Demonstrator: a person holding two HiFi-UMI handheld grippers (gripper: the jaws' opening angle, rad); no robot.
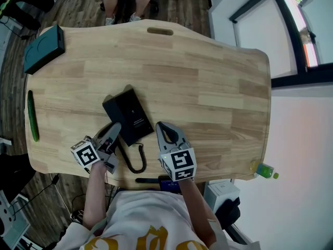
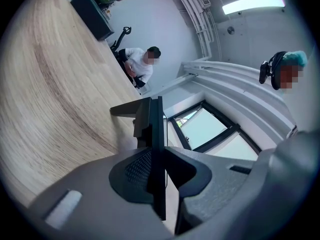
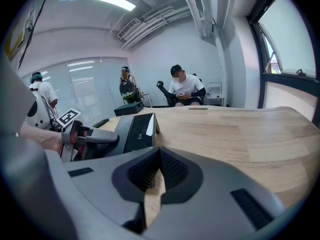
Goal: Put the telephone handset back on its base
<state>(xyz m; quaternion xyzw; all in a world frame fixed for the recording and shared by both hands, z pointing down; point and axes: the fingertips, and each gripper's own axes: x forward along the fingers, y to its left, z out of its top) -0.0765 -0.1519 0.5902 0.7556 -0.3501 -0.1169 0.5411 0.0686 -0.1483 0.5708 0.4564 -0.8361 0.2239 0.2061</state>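
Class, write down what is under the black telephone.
The telephone lies on the wooden table; its coiled cord trails from the near end. Anything beneath its body is covered.

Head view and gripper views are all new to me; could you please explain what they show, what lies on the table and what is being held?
No robot here: a person holds a hand-held gripper in each hand. The head view comes from a camera on the person's head, looking down on the wooden table; the other two come from cameras riding on the grippers, looking along their jaws. On the table lie a black telephone with its coiled cord and, at the far left corner, a dark box. The left hand-held gripper has its jaws closed on a thin black edge, apparently of the telephone; whether handset or base, I cannot tell. The right hand-held gripper is beside the telephone, jaws together, empty.
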